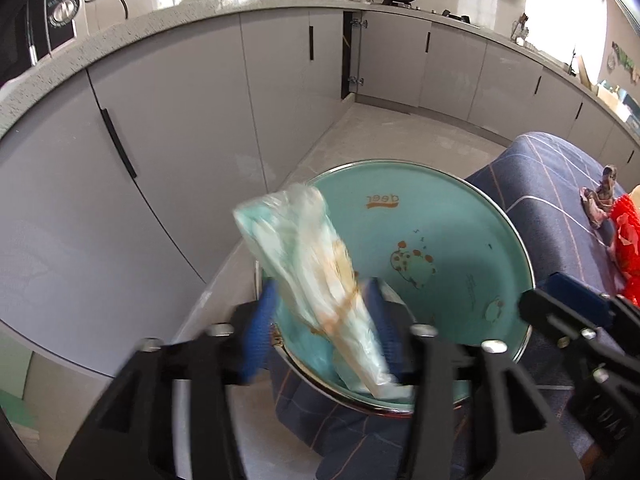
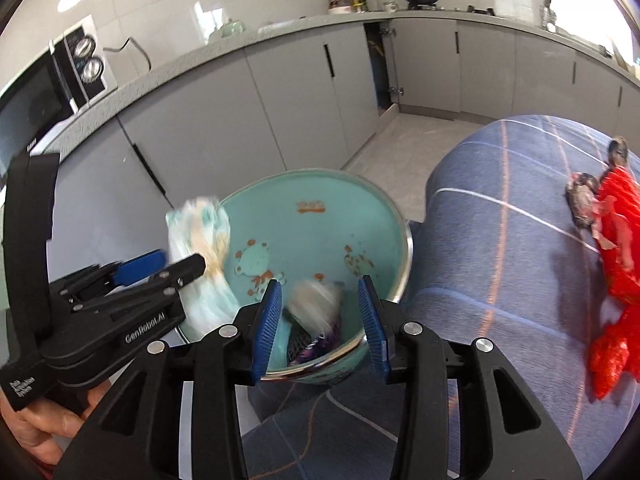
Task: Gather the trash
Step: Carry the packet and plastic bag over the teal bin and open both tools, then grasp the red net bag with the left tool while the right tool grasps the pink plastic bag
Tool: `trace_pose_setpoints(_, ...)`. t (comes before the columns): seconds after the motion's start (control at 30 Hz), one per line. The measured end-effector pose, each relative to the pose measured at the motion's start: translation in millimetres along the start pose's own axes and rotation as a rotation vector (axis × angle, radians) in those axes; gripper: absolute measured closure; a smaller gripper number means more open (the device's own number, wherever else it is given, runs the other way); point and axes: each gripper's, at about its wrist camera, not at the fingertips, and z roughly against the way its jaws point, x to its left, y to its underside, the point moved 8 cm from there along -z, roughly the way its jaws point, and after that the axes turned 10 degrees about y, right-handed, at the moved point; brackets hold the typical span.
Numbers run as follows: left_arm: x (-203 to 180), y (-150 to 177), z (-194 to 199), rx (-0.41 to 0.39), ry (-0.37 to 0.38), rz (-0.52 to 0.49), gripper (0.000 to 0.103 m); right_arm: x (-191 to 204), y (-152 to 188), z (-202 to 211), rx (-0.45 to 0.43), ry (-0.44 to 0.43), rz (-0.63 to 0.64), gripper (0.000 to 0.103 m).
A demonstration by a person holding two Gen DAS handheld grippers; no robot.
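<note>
Risk: pale wrapper (image 1: 316,280) leaned over teal bowl (image 1: 460,216) rim between released left claw (image 1: 320,320) and could tip outside; right claw (image 2: 318,320) stood unclenched above bowl, empty.

Through the left wrist camera I see my left tool (image 1: 322,328) with its blue pads (image 1: 260,332) apart and a blurred pale plastic packet (image 1: 316,280) standing tilted between them; I can't tell whether either pad touches it. Its lower end reaches into the teal bowl (image 1: 460,240), which has a metal rim, cartoon animals and the word "deer" printed inside. The bowl sits on a blue checked cloth (image 1: 560,200). At the right edge my right tool (image 1: 568,312) pokes in over the bowl's rim. Further right on the cloth lies red crumpled material (image 1: 628,240) beside a small brownish scrap (image 1: 600,200). Grey cabinets (image 1: 180,140) and a speckled kitchen table (image 1: 120,32) curve behind.
</note>
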Motion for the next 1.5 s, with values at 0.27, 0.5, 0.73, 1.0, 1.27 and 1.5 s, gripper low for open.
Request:
trace_pose_setpoints(0.27, -12, -6, 17, -0.046, -0.036, -0.008, 0.016, -31, -10, 36, -0.104, 0.05, -0.069, 0.048)
trace_pose_setpoints(0.5, -36, -9, 32, -0.074, -0.027, -0.033, 0.011, -55, -8, 56, -0.133, 0.071, -0.122, 0.046)
trace_pose_setpoints(0.73, -64, -8, 35, -0.076, 0.013, -0.068, 0.011, -88, -1, 74, -0.159, 0.114, -0.183, 0.046)
trace_pose_setpoints(1.0, -105, 4, 34, -0.056, 0.09, -0.117, 0.011, -123, 18, 93, -0.169, 0.18, -0.225, 0.046)
trace_pose_setpoints(1.27, -145, 14, 29, -0.031, 0.159, -0.157, 0.011, -169, 34, 118, -0.188, 0.24, -0.307, 0.046)
trace_pose_setpoints(1.5, -178, 19, 27, -0.023, 0.214, -0.19, 0.012, -205, 45, 136, -0.205, 0.297, -0.358, 0.046)
